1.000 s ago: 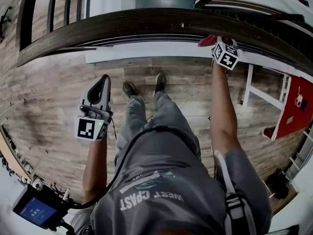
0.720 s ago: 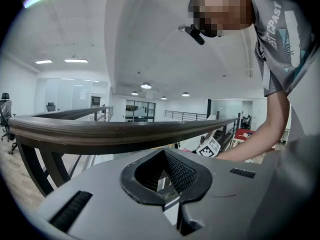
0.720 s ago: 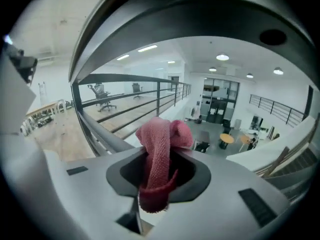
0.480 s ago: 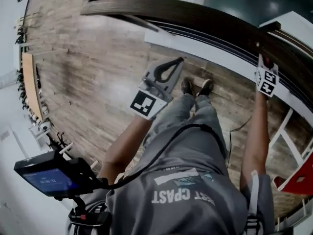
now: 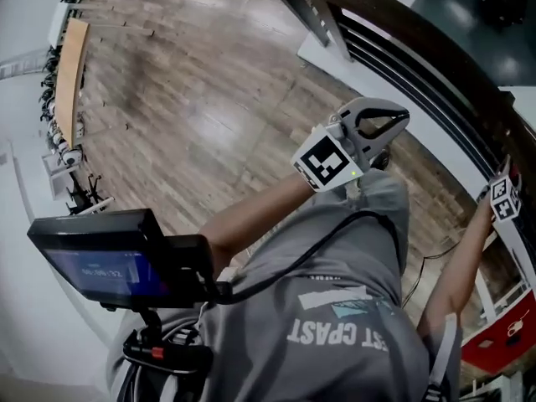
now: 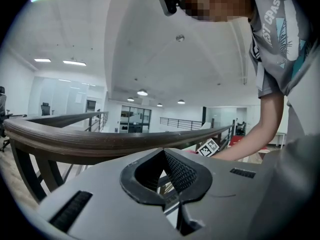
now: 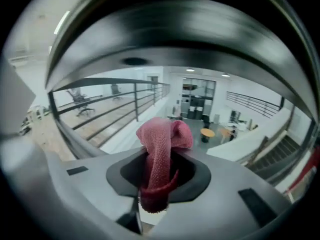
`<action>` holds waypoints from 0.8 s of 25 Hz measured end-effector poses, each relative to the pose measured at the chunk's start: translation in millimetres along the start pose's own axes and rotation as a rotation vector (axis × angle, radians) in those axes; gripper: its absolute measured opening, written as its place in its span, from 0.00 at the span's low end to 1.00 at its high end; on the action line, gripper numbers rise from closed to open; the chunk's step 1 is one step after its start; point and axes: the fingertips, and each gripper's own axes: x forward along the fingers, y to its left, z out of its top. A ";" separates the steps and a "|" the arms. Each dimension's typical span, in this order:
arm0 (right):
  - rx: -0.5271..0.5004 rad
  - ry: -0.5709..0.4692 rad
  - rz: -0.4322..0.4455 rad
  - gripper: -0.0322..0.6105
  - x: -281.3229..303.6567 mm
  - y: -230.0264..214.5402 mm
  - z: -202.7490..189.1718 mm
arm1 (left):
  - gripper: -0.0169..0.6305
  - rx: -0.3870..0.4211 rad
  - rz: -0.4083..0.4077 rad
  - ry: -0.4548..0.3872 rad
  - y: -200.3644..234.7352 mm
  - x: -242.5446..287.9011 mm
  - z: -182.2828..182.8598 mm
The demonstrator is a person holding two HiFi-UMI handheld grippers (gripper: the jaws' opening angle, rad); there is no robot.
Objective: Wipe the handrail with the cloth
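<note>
The dark wooden handrail (image 5: 419,44) runs from the top middle down to the right edge in the head view. My right gripper (image 5: 502,198) is up against it at the far right, shut on a red cloth (image 7: 162,139). In the right gripper view the rail (image 7: 175,29) arches, blurred, close above the cloth. My left gripper (image 5: 387,126) hangs in the air short of the rail, shut with nothing in it. Its own view shows the rail (image 6: 75,139) crossing just beyond the left gripper (image 6: 165,154), and the right gripper's marker cube (image 6: 209,147) resting on it.
Wooden plank floor (image 5: 193,99) spreads to the left below me. Dark balusters (image 5: 322,23) and lower rails (image 5: 419,90) stand under the handrail. A small screen (image 5: 100,262) on a mount sticks out at my lower left. Something red (image 5: 502,337) sits at the lower right.
The head view has swung left, so the rail now runs diagonally. The right gripper with the cloth has shifted to the far right along the rail. The left gripper has risen toward the rail.
</note>
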 end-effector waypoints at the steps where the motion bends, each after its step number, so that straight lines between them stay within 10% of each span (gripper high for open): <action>1: -0.049 -0.024 0.079 0.18 -0.4 32.6 12.1 | 0.04 0.000 -0.006 0.006 -2.6 3.7 1.1; 6: -0.160 0.009 0.206 0.18 -10.8 66.7 17.0 | 0.04 0.008 -0.024 0.004 -33.0 39.5 23.1; 14: 0.069 0.112 -0.039 0.18 -59.9 -180.8 -20.4 | 0.04 -0.092 0.002 0.012 -106.1 132.2 51.3; 20: -0.002 -0.009 0.358 0.18 -202.0 -187.7 22.2 | 0.04 -0.004 0.022 -0.006 -210.3 178.0 108.0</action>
